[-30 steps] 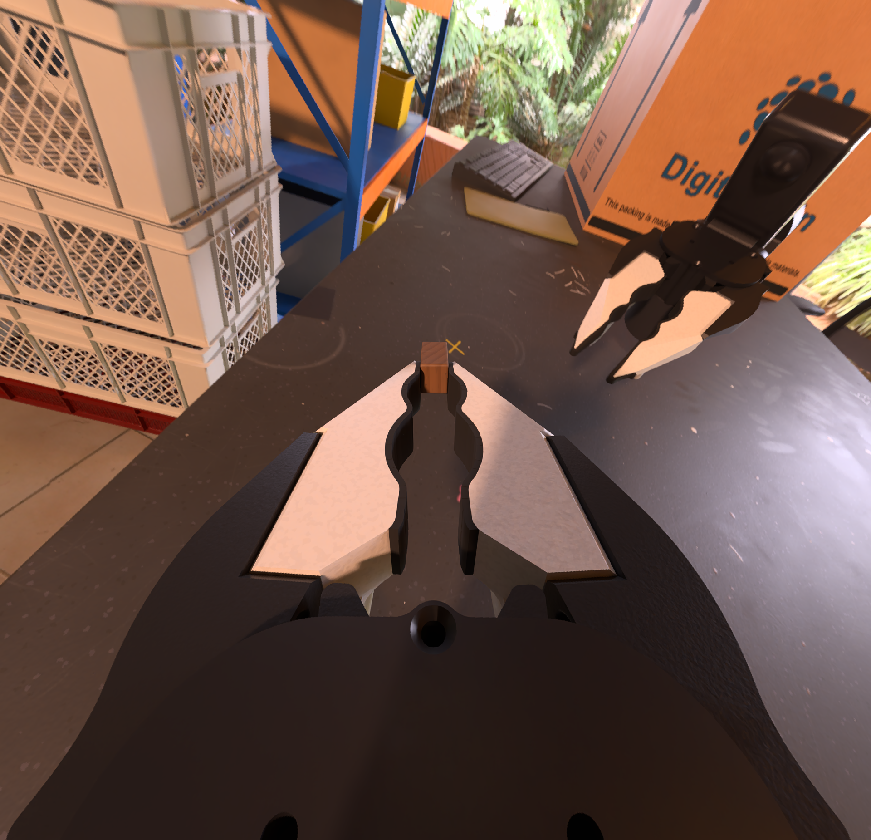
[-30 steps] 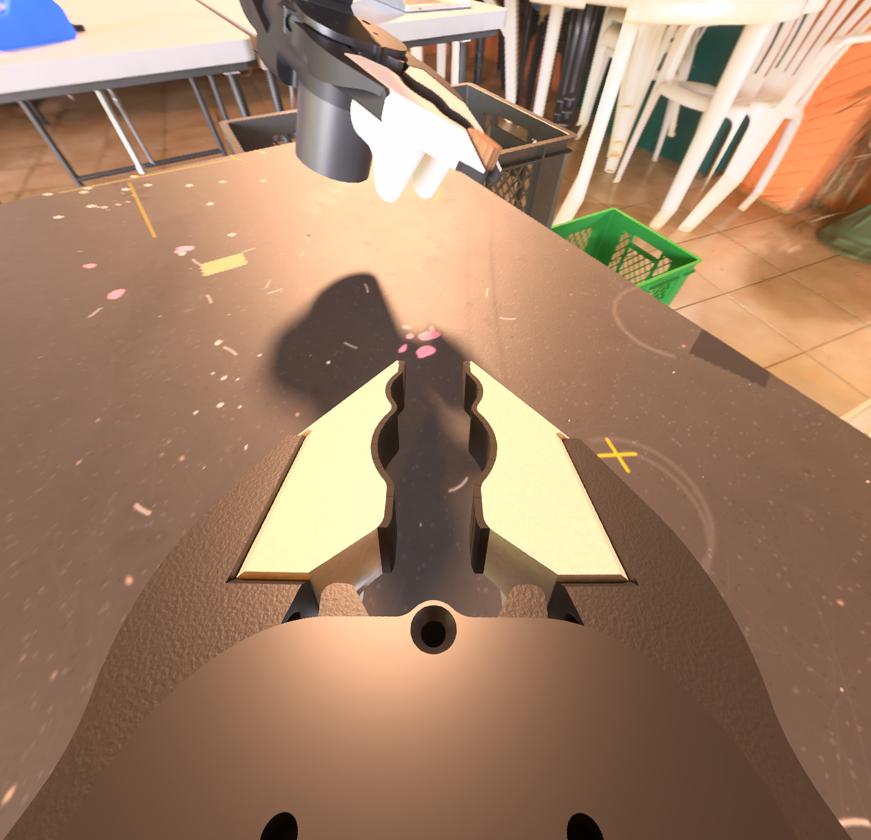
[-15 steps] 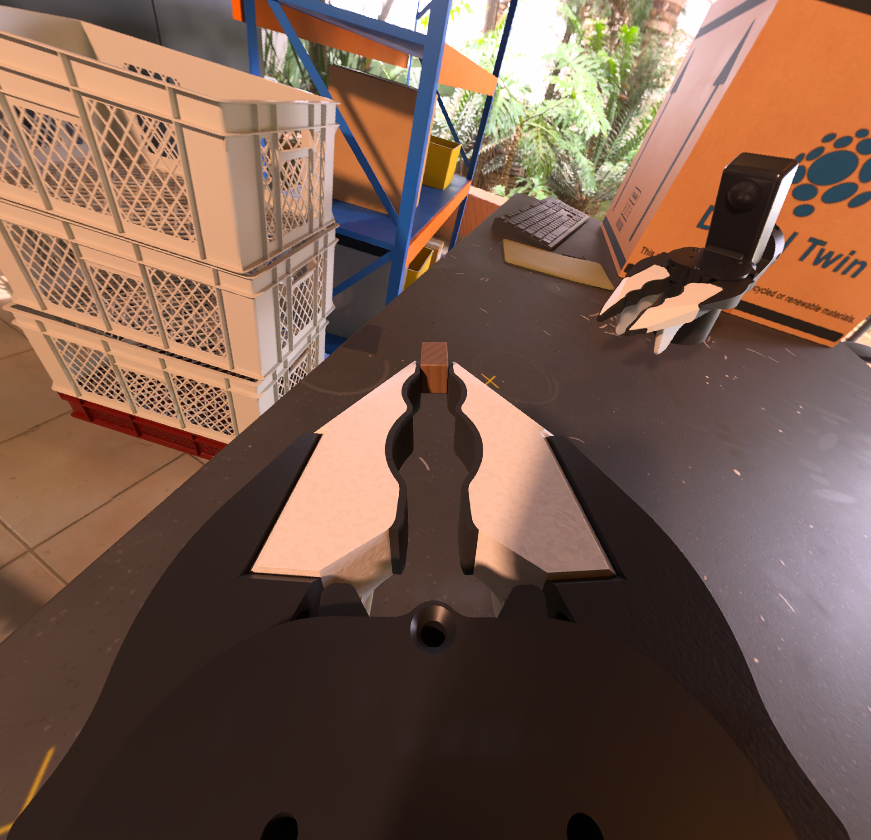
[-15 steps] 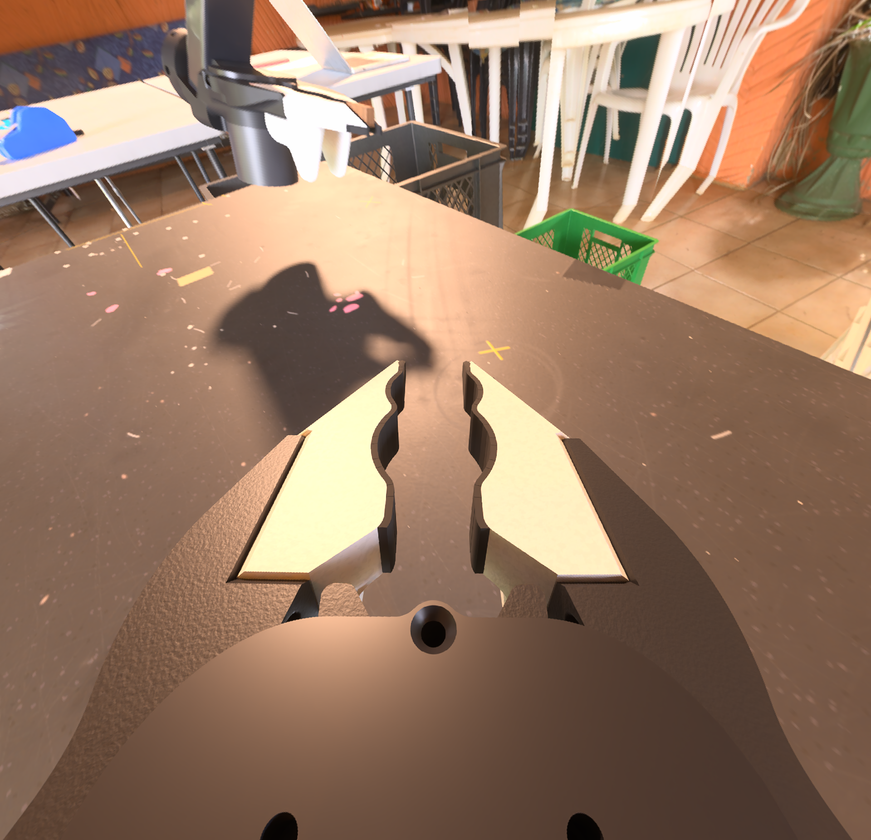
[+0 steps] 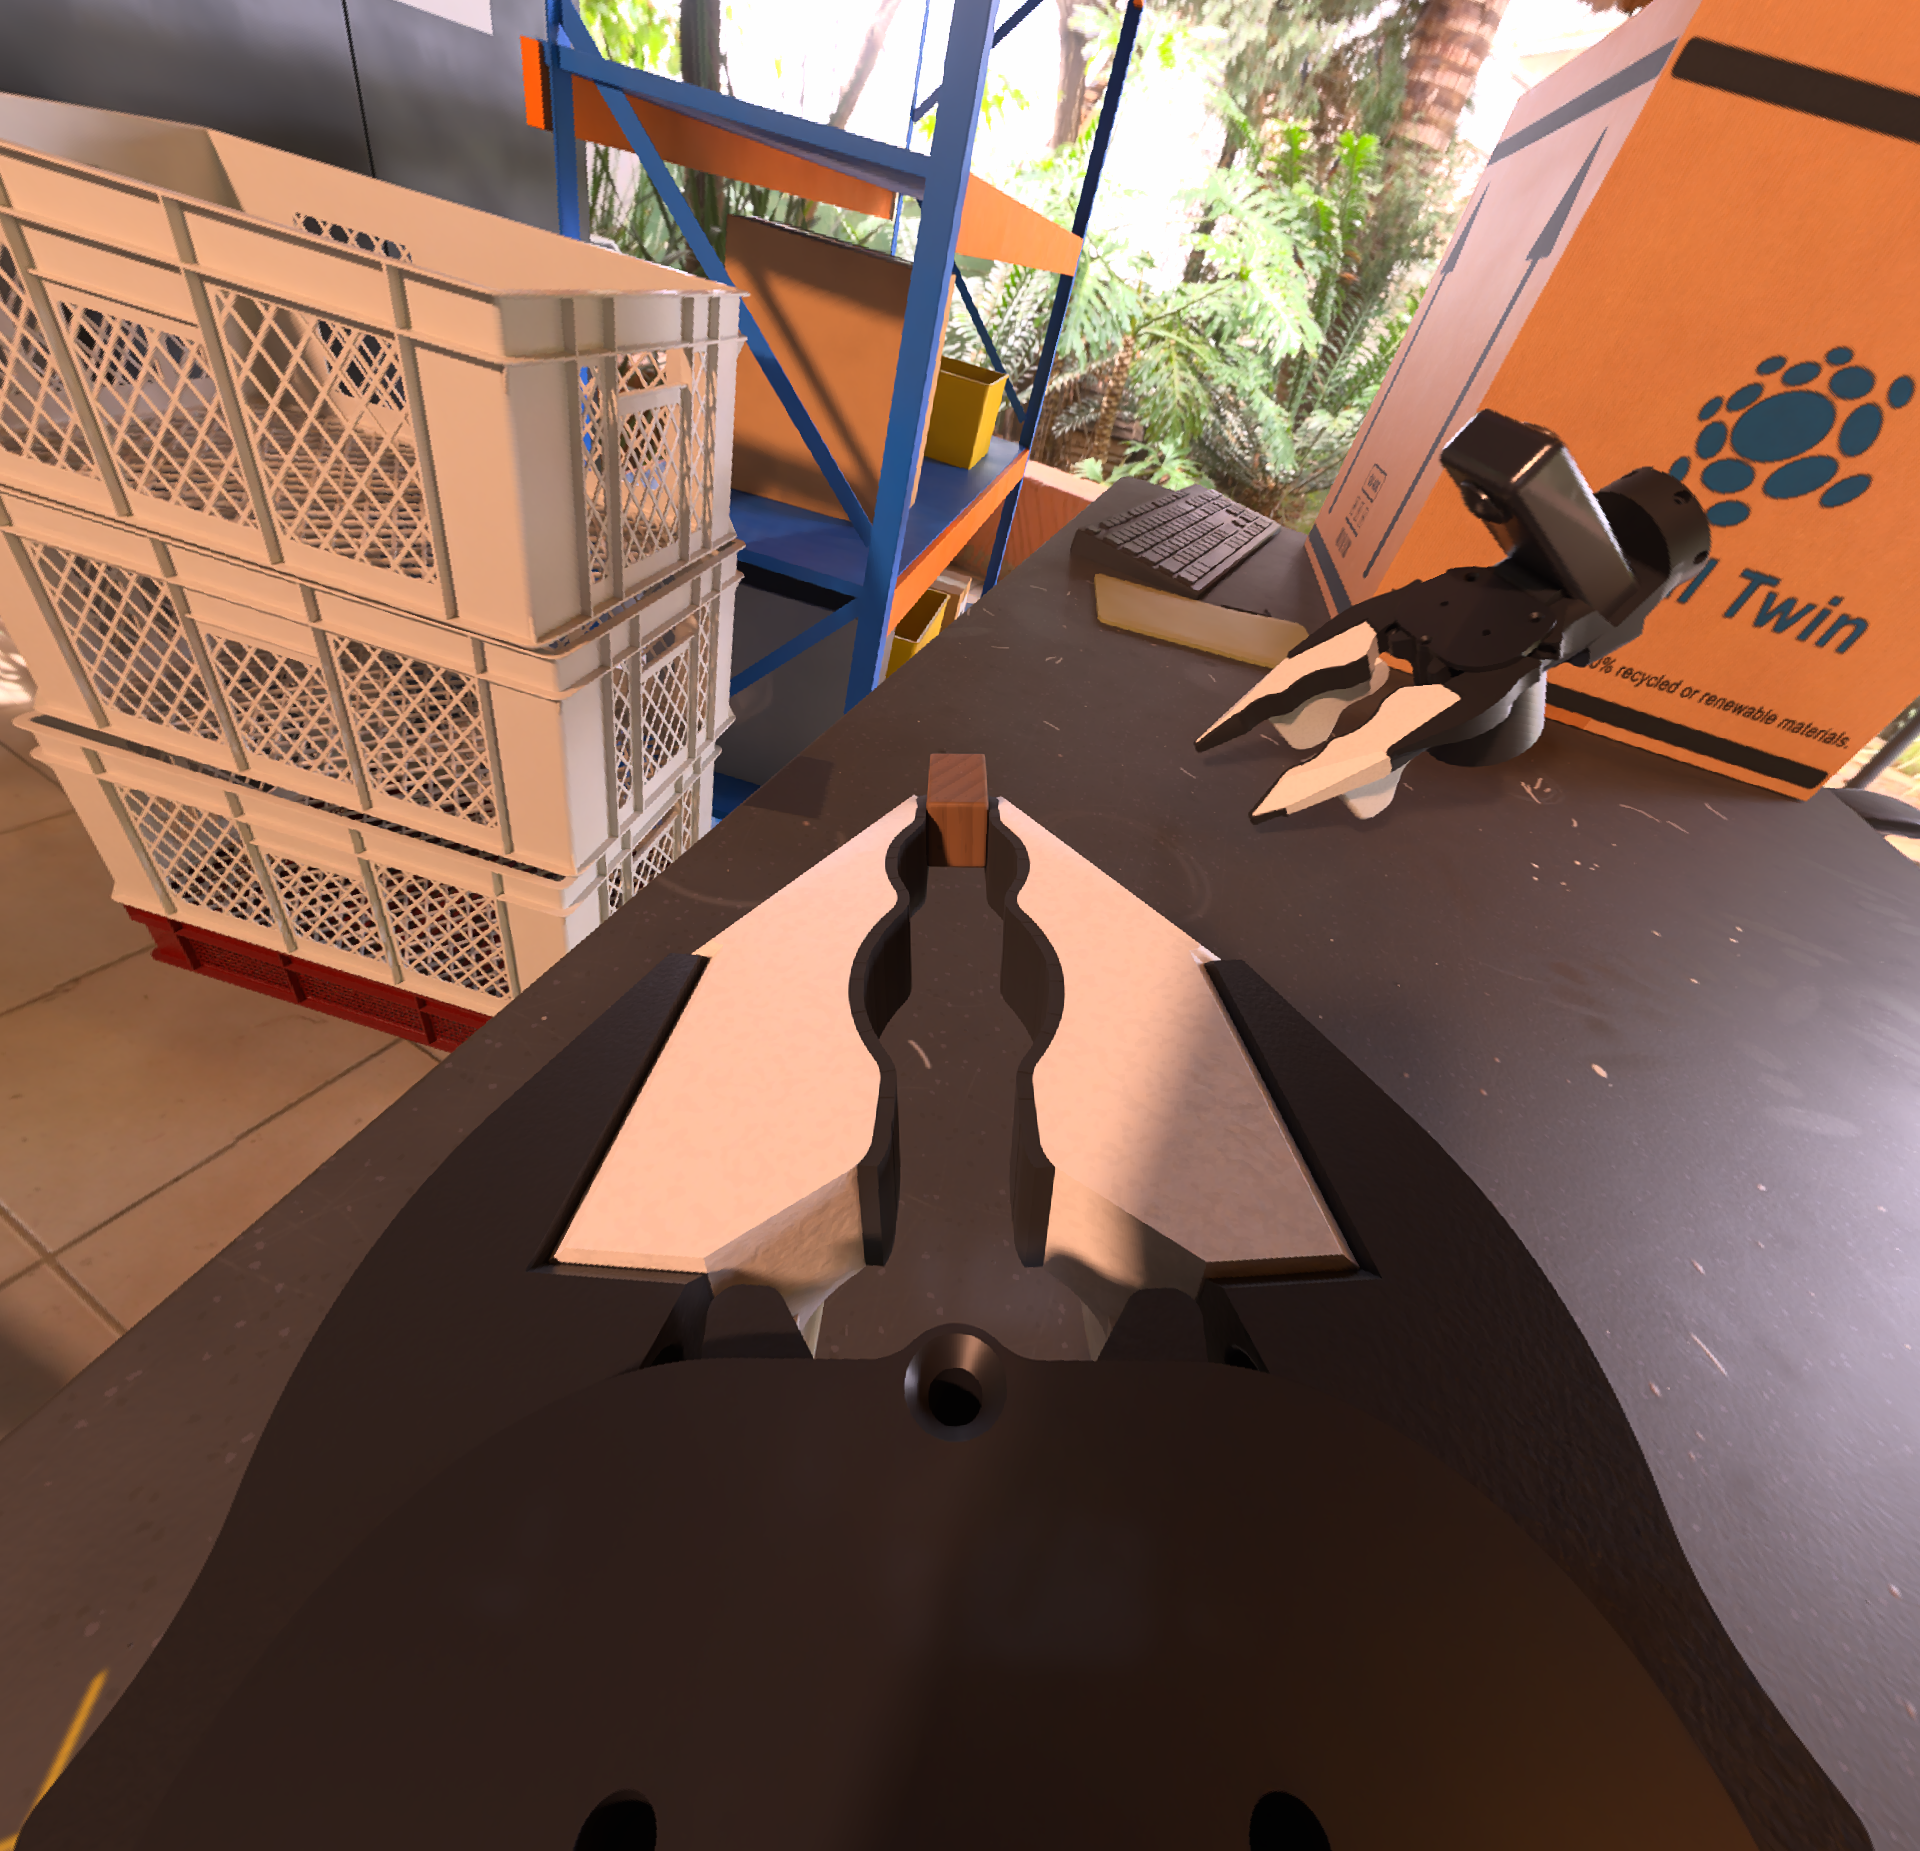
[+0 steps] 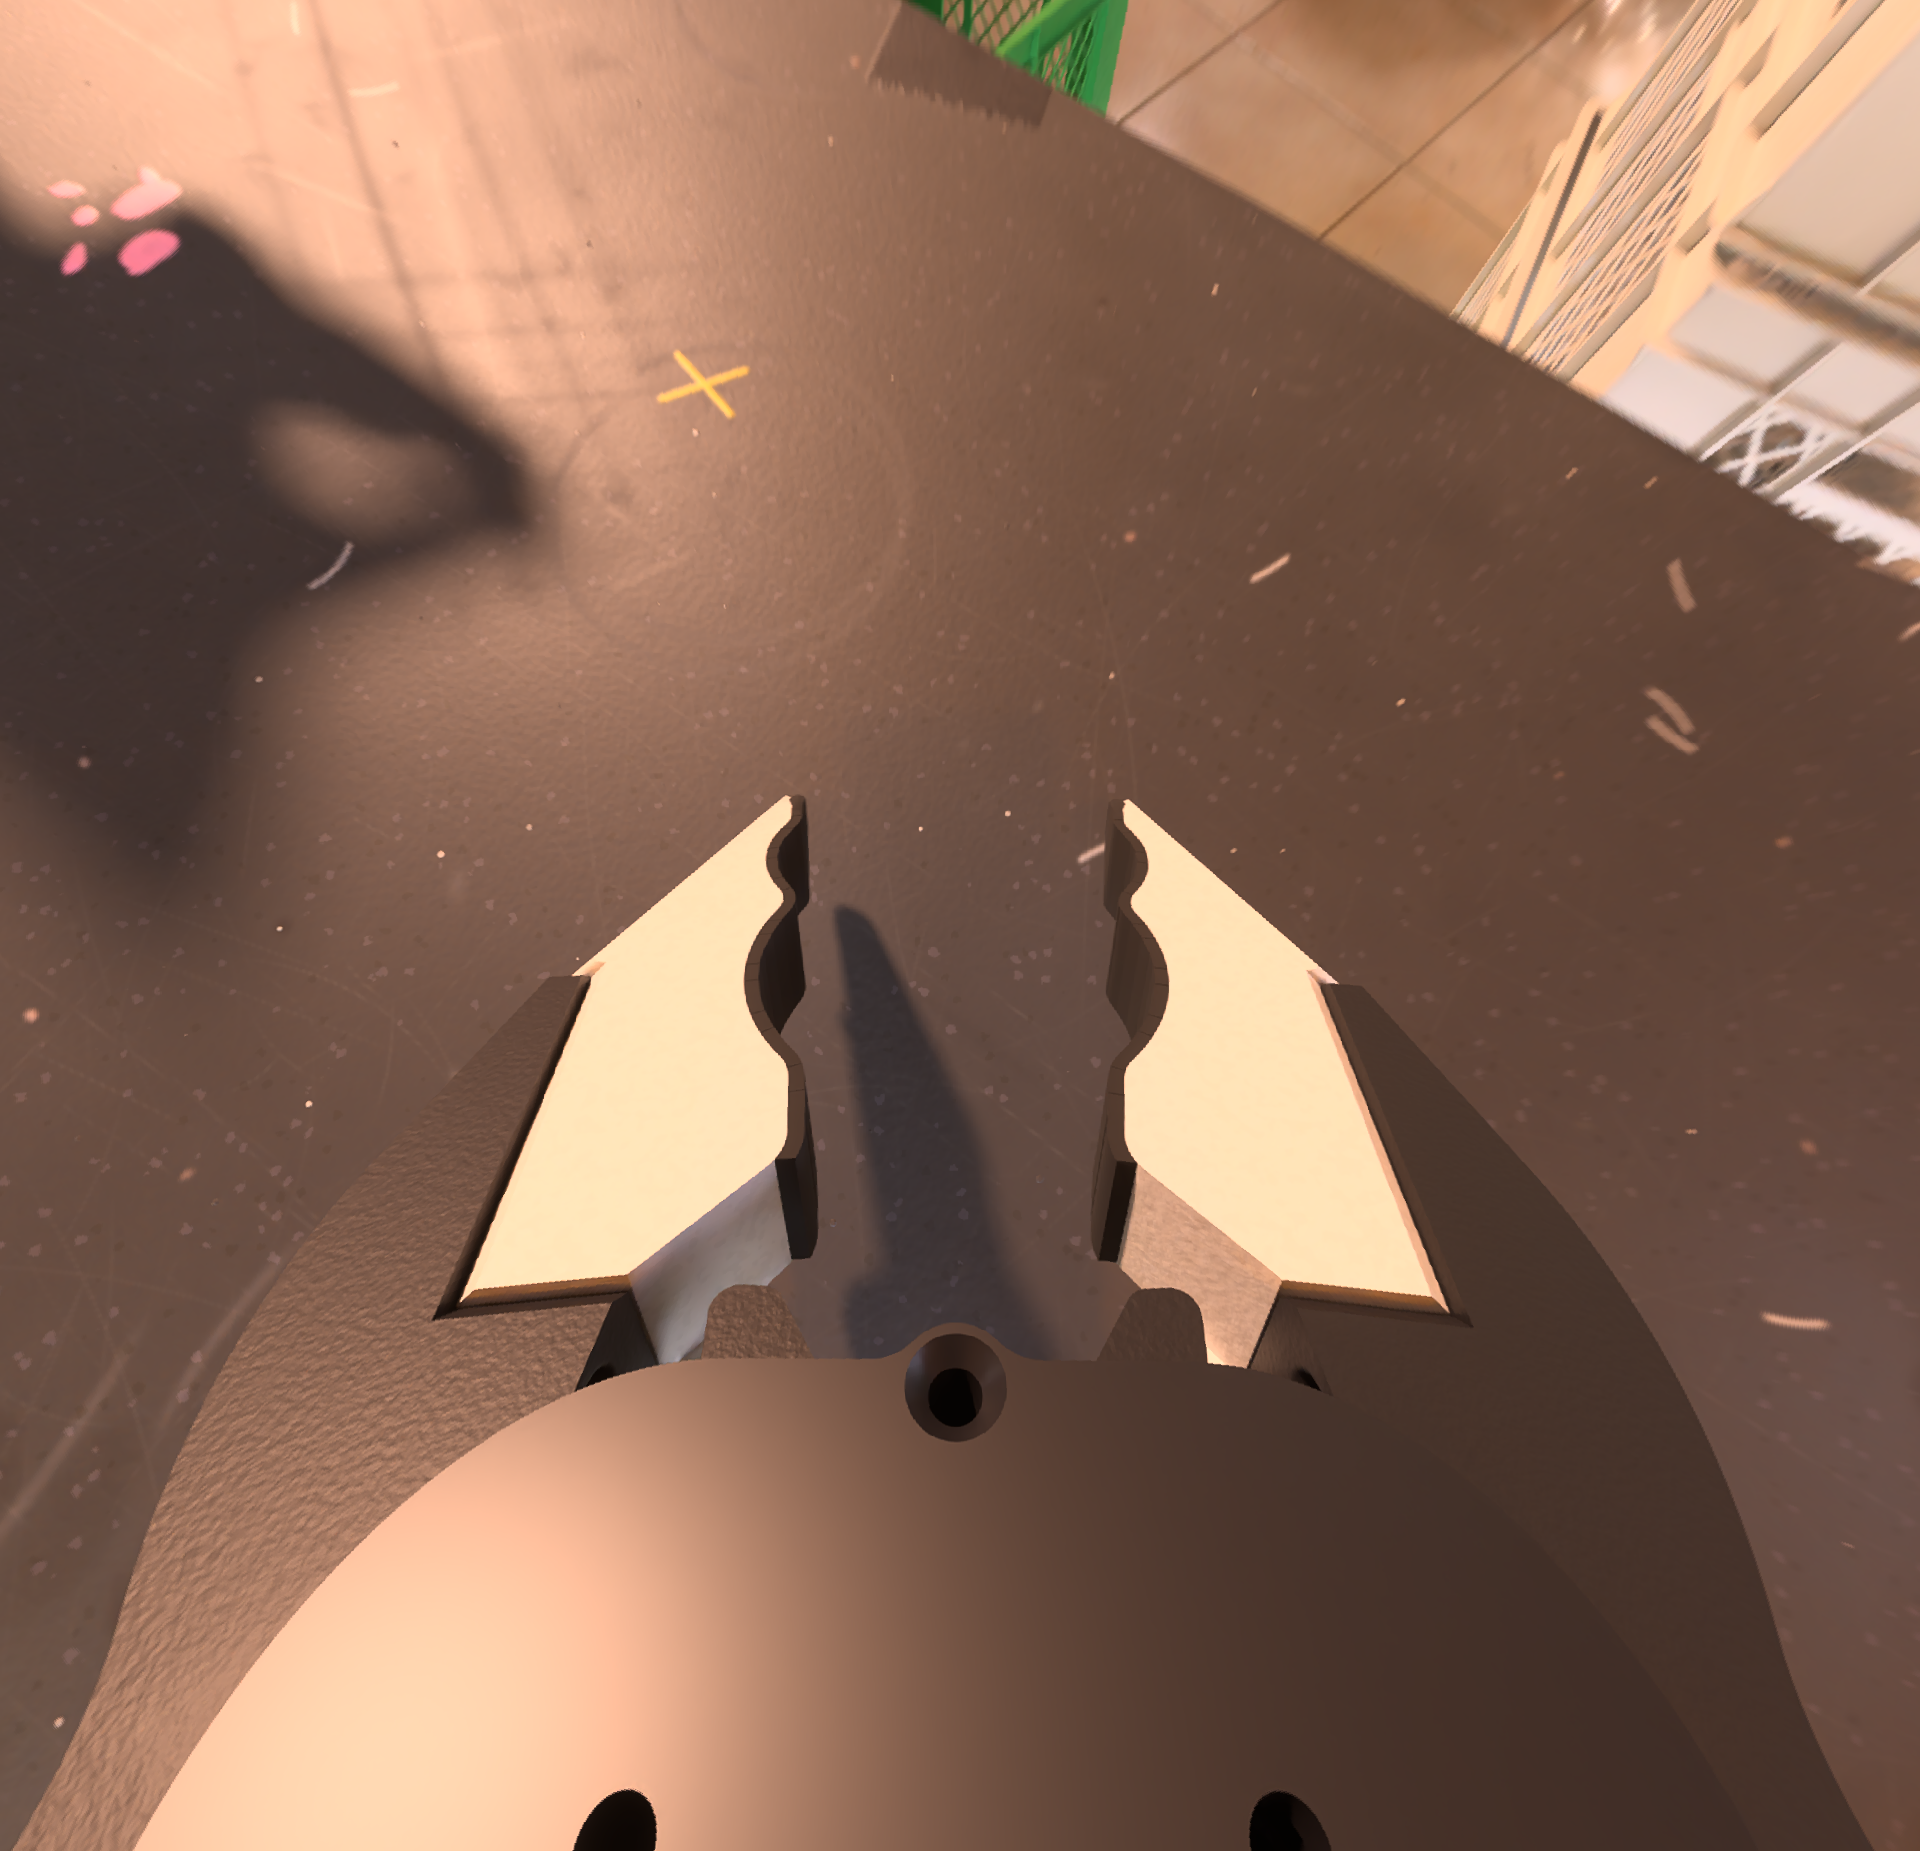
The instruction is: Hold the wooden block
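The left gripper (image 5: 957, 814) pinches the wooden block (image 5: 957, 809) at its jaw tips, above the dark surface (image 5: 1558, 1022) near its left edge; the right gripper (image 6: 956, 825) hangs wide open, empty.

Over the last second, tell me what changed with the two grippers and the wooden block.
The right gripper opened its fingers wide and tipped down toward the dark table, empty; in the left wrist view it has drawn away toward the orange box. The left gripper lifted higher. Unchanged: the wooden block stays pinched at its fingertips.
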You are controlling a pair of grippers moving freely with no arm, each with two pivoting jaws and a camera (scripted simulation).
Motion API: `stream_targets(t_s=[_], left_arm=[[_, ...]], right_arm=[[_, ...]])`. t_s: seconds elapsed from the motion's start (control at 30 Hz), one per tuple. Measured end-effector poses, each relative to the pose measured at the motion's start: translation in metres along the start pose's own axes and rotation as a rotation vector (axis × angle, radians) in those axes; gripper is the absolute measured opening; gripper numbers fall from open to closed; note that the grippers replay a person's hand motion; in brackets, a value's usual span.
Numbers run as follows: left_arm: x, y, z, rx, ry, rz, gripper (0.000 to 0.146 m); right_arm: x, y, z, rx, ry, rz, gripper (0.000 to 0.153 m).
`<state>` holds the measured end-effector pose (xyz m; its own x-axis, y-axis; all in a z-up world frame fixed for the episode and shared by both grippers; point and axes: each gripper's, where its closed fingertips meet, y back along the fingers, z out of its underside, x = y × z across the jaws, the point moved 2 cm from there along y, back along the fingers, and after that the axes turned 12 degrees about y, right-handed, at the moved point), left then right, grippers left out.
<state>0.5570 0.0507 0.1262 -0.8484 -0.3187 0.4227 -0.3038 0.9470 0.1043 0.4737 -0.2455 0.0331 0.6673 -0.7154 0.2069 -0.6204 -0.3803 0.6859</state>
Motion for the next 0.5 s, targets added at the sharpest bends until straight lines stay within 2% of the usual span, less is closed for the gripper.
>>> stream_targets(t_s=[0.1,0.5], left_arm=[[0.0003,-0.0006,0.0008,-0.004,-0.001,-0.002,0.009],[-0.0001,-0.0047,0.0076,-0.042,0.009,-0.003,0.009]], right_arm=[[0.0000,-0.0056,0.0044,-0.006,-0.051,-0.040,0.062],[0.0003,-0.0062,0.0048,0.004,-0.055,-0.035,0.062]])
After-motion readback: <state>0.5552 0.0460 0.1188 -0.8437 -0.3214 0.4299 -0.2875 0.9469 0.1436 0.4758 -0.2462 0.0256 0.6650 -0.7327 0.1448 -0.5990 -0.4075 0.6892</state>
